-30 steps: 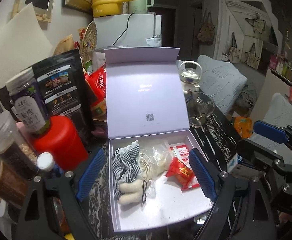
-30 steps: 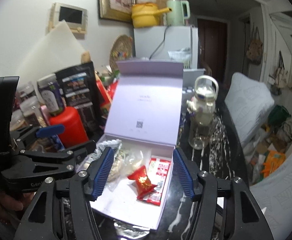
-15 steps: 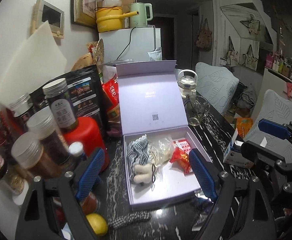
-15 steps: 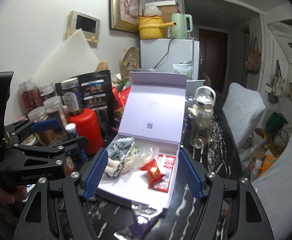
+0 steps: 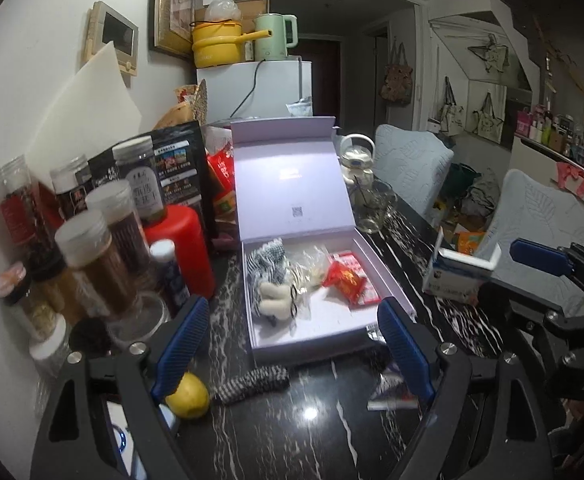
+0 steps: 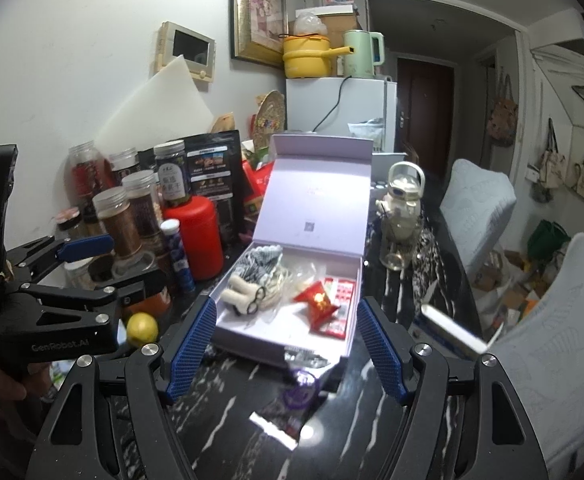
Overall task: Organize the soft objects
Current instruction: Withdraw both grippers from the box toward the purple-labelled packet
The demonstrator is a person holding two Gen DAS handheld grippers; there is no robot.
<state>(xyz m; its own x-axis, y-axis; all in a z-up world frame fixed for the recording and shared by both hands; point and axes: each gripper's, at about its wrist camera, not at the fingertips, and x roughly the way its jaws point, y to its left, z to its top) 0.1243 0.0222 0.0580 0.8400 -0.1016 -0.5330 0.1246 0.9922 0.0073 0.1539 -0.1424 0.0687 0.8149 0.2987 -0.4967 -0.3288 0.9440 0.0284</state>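
Note:
An open lilac box (image 5: 315,332) (image 6: 292,340) sits on the black marble table, lid upright. Inside lie a checked cloth (image 5: 268,266) (image 6: 260,266), a cream plush piece with a black hair tie (image 5: 276,300) (image 6: 244,296), a clear bag (image 5: 311,264) and a red packet (image 5: 343,280) (image 6: 317,304). A checked scrunchie (image 5: 252,382) lies on the table in front of the box. My left gripper (image 5: 292,344) is open and empty, short of the box. My right gripper (image 6: 284,352) is open and empty, also short of the box.
Jars (image 5: 92,256), a red canister (image 5: 180,248) (image 6: 196,236) and snack bags crowd the left. A lemon (image 5: 188,396) (image 6: 142,328) lies front left. A glass and teapot (image 5: 361,184) stand right of the box; a small carton (image 5: 457,276) sits at the table's right edge. A wrapper (image 6: 292,400) lies in front.
Both grippers have pulled back and up from the box, which now looks smaller. The scrunchie, lemon and more jars have come into view. Both stay open.

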